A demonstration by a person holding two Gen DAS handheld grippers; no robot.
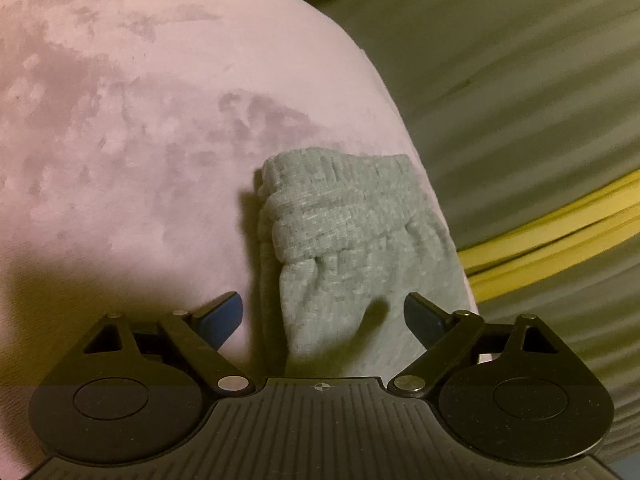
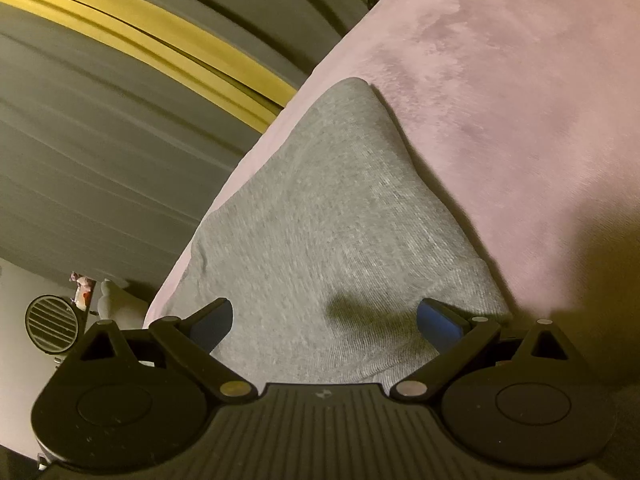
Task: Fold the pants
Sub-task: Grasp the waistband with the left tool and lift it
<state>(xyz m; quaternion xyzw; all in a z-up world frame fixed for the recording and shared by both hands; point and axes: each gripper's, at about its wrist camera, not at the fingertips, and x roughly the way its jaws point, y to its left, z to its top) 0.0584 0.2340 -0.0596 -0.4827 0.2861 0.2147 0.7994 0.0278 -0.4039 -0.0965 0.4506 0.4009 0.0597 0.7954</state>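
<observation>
The pants (image 1: 352, 240) are grey knit, lying on a pink cover (image 1: 120, 120) close to its edge. Neither view takes in the whole garment: the near end runs under each gripper's body and is cut off there. In the left wrist view the elastic waistband shows as a ribbed, gathered band across the far end, doubled over in thick layers, with plainer cloth below it. In the right wrist view the pants (image 2: 332, 220) appear as a smooth, flat panel that narrows to a rounded corner at the far end; how many layers lie under it cannot be made out.

The left gripper (image 1: 323, 314) hangs just over the cloth, jaws spread, one blue pad over the pink cover and the other over the grey fabric, pinching nothing. The right gripper (image 2: 325, 320) also has its jaws spread wide over the pants, with nothing pinched; each casts a dark shadow on the cloth.

Beyond the cover's edge lies a blurred, streaked grey surface (image 2: 100, 160) with a yellow band (image 2: 160, 40). Small objects at the lower left of the right view are too small to identify.
</observation>
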